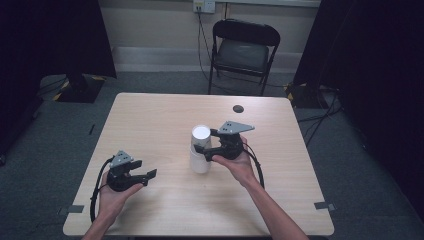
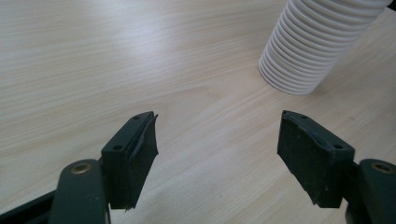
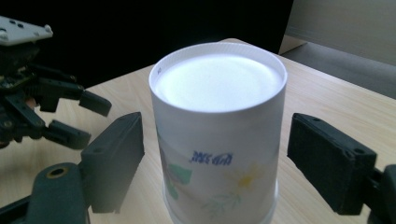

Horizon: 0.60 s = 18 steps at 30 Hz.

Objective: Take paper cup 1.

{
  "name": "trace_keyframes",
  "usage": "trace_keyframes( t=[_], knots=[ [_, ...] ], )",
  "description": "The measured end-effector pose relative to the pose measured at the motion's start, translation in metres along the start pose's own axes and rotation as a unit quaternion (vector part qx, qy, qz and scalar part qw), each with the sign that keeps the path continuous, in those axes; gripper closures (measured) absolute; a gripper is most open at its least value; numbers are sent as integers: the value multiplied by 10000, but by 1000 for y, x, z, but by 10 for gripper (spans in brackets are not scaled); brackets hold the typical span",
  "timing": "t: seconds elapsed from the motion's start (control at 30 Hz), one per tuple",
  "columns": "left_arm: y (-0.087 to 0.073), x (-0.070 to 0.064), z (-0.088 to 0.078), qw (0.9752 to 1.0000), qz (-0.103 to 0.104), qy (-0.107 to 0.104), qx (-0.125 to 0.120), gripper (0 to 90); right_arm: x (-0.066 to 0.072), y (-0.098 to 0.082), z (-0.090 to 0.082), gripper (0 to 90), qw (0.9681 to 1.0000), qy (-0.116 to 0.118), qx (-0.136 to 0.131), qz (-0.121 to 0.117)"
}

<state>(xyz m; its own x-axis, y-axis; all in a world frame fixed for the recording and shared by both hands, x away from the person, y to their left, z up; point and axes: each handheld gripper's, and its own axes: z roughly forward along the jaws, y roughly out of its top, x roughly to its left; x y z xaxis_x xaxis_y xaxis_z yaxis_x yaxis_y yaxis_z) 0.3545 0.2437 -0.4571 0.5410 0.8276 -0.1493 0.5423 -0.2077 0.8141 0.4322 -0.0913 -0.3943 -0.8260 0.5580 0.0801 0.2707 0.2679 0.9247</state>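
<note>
Cup stack [image 1: 200, 149]: standing upside down near the middle of the table [image 1: 150, 115].
Top cup [image 3: 218, 126]: sitting over the stack, between the jaws of the right gripper [image 1: 204, 149].
Right gripper: lying just right of the stack.
Left gripper [image 1: 150, 176]: sitting near the front left, well apart from the stack.
Chair [image 1: 243, 50]: standing behind the table's far edge.

We see a white paper cup [image 3: 217, 135] printed with blue lettering, a green motif and a pale yellow flower. The stack of cups [image 2: 315, 44] is plain white, ribbed with rims. The table [image 1: 150, 120] is pale woodgrain. Both grippers are black; a black chair [image 1: 242, 50] stands at twelve o'clock.
</note>
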Motion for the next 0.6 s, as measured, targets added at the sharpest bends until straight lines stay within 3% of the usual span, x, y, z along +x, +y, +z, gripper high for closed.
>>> trace_keyframes(
  t=[0.33,0.6],
  knots=[
    [0,-3,1,10000,40,8,54,263,0,-5,10,195,10000,40,58,22],
    [0,-2,2,9999,26,35,96,261,-1,-8,14,251,10000,-58,78,10]
  ],
)
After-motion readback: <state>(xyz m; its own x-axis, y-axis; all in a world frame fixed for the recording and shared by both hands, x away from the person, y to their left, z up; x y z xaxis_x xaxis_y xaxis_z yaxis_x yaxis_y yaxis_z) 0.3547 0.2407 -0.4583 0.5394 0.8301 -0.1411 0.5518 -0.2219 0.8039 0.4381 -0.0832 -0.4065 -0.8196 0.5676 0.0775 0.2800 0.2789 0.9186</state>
